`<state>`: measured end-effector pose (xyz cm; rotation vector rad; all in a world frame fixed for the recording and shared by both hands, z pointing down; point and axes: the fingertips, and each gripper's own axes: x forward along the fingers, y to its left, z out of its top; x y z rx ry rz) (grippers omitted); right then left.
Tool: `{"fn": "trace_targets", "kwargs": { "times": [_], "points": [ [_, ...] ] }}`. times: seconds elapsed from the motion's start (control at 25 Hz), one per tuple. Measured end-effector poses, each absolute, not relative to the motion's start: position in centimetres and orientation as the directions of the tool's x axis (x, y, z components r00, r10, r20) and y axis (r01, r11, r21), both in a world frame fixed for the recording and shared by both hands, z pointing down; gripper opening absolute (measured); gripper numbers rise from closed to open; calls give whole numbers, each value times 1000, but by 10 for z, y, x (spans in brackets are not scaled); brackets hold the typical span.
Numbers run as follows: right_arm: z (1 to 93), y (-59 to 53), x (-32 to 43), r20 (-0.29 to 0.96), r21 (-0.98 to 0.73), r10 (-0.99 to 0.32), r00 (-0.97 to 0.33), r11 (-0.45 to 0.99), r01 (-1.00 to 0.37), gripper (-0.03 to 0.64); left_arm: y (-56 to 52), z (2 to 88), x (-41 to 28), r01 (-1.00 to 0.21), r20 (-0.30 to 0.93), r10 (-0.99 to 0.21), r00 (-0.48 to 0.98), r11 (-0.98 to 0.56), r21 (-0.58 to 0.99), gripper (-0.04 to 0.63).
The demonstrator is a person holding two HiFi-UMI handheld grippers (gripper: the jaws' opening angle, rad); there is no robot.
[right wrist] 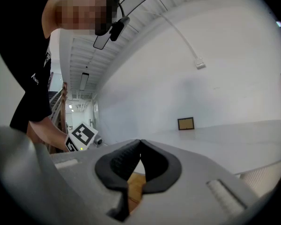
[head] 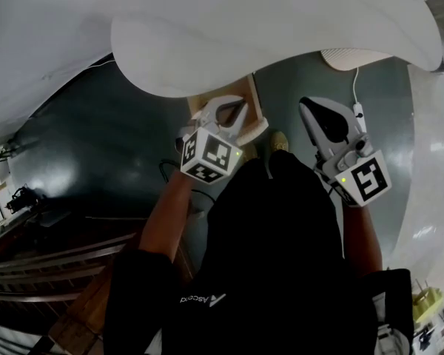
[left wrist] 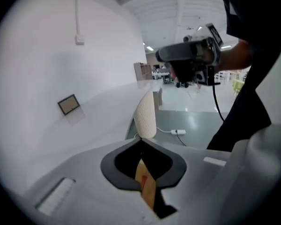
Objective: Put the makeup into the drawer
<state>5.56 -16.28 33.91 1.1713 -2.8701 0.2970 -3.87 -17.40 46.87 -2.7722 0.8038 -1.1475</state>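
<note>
Both hand-held grippers, left (left wrist: 140,139) and right (right wrist: 139,142), have jaws closed tip to tip, empty, beside the white table (head: 281,35); makeup cannot be made out in any view

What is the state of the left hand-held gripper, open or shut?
Shut and empty: in its own view the left hand-held gripper has its jaw tips touching, with nothing held between them.

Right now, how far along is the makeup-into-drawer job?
Done: nothing visible; no makeup or drawer shows in any view. In hand: nothing; the left gripper and right gripper both have their fingers shut and empty, held beside the white table. Left: the whole job.
</note>
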Motion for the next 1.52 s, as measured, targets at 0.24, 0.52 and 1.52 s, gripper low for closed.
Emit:
{"fn": "trace_targets", "kwargs": {
  "times": [0.24,0.52,1.52],
  "points": [
    [325,-157,42,41,-164,-670,-742,728,-666,3,-171,391,-36,-580,419,-616,668,-783,-225,11],
    [306,-156,42,-31,-169,-640,-768,760,-627,3,-168,302,-38,-725,95,-729,678,-685,-78,11],
    [274,-146,24,-88,-103,-606,-790,795,-598,3,-156,256,-56,-748,-63,-745,664,-662,-43,11]
  ]
}}
